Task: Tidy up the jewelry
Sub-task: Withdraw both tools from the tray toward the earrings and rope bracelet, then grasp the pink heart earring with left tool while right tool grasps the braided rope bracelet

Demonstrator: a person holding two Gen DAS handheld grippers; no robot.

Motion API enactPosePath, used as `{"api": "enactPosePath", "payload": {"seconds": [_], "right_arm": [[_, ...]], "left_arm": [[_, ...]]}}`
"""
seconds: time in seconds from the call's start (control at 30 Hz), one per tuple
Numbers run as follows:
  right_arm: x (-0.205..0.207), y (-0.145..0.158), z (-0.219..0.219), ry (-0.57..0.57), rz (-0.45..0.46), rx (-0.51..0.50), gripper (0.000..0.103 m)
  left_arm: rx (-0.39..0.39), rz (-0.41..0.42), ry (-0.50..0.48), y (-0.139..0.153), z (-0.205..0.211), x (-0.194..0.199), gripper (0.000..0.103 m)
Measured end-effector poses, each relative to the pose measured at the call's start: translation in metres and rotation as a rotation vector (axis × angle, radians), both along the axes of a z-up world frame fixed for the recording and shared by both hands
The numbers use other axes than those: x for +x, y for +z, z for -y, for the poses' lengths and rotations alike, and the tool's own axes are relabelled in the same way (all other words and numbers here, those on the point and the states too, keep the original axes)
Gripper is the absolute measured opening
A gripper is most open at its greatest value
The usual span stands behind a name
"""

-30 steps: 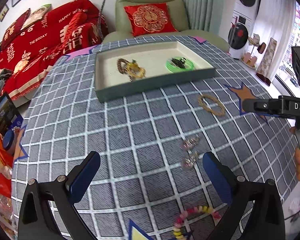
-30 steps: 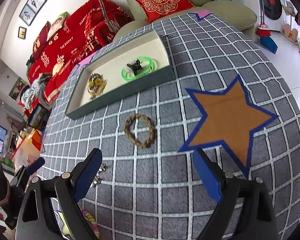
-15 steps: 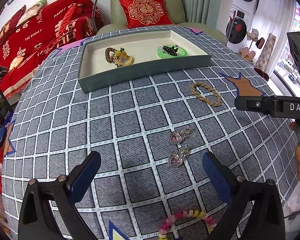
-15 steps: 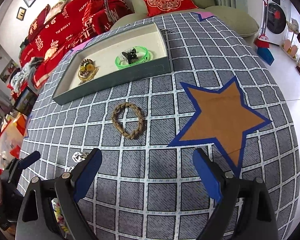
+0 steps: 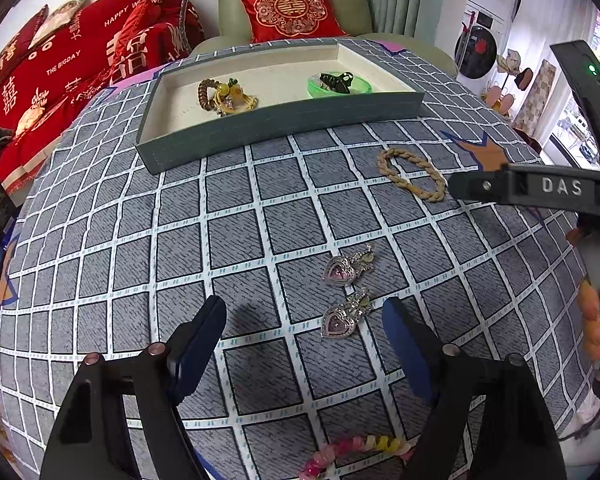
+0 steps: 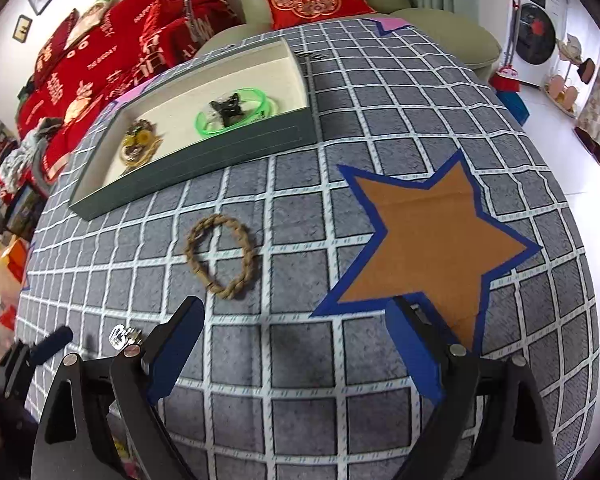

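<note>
My left gripper (image 5: 304, 320) is closing over the nearer heart earring (image 5: 340, 318), which lies between the fingers but untouched; its twin (image 5: 346, 268) sits just beyond. Right gripper (image 6: 296, 340) hangs wide and empty near the braided bracelet (image 6: 222, 256). Bare cloth (image 5: 236, 216) runs to the tray (image 5: 284, 120) wall.

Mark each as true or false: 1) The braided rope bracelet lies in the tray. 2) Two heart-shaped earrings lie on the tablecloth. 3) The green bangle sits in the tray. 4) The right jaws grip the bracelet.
1) False: the braided rope bracelet lies on the tablecloth, outside the tray.
2) True: the heart-shaped earrings lie there, ahead of the left gripper.
3) True: the green bangle sits inside, around a dark hair claw.
4) False: the right gripper is open and empty.
</note>
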State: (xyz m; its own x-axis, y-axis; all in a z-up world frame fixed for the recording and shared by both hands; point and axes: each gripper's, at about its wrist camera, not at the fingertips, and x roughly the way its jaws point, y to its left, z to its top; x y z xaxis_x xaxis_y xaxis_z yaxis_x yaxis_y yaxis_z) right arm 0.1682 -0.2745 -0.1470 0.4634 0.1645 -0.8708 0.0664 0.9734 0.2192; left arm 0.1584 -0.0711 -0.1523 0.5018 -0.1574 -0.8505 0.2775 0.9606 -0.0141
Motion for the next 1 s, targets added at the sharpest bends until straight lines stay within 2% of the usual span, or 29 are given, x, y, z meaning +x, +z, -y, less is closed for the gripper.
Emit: {"api": "enactPosePath", "payload": {"seconds": [0.07,0.17,0.4,0.53,0.57,0.6,0.63,0.67,0.7,0.8,0.87,0.9,1.0], "right_arm": [[0.005,-0.002,-0.003,0.005,-0.002,-0.015,0.093],[0.012,-0.004,-0.01,0.02,0.003,-0.056,0.093],[0.02,-0.006,-0.034,0.093,0.025,-0.162,0.089],[0.021,-0.004,-0.052,0.155,0.039,-0.222,0.073],[0.021,-0.003,-0.055,0.166,0.045,-0.214,0.066],[0.021,-0.002,-0.056,0.168,0.044,-0.215,0.063],[0.021,-0.002,-0.058,0.171,0.043,-0.215,0.058],[0.021,-0.001,-0.059,0.176,0.042,-0.215,0.054],[0.022,-0.001,-0.06,0.179,0.041,-0.215,0.051],[0.021,0.0,-0.064,0.188,0.041,-0.219,0.036],[0.019,0.001,-0.066,0.195,0.043,-0.227,0.016],[0.019,0.002,-0.068,0.195,0.044,-0.229,0.011],[0.017,0.002,-0.065,0.185,0.054,-0.226,0.011]], "left_arm": [[-0.002,-0.009,-0.002,-0.002,0.001,0.001,0.082],[0.005,-0.012,-0.004,-0.006,0.001,0.0,0.082],[0.01,0.003,-0.033,-0.006,0.006,-0.003,0.07],[0.007,0.007,-0.047,-0.004,0.009,-0.005,0.059],[0.005,0.007,-0.052,-0.004,0.01,-0.005,0.051],[0.005,0.008,-0.056,-0.003,0.011,-0.005,0.047],[0.005,0.006,-0.058,-0.003,0.012,-0.005,0.047],[0.002,0.007,-0.06,-0.003,0.012,-0.005,0.036],[-0.002,0.008,-0.061,-0.003,0.011,-0.005,0.029],[-0.03,-0.002,-0.054,-0.002,0.007,-0.004,0.029],[-0.05,-0.009,-0.044,-0.002,0.003,-0.004,0.029],[-0.057,-0.01,-0.04,-0.001,0.001,-0.004,0.029],[-0.075,-0.006,-0.031,0.002,-0.004,-0.005,0.029]]}}
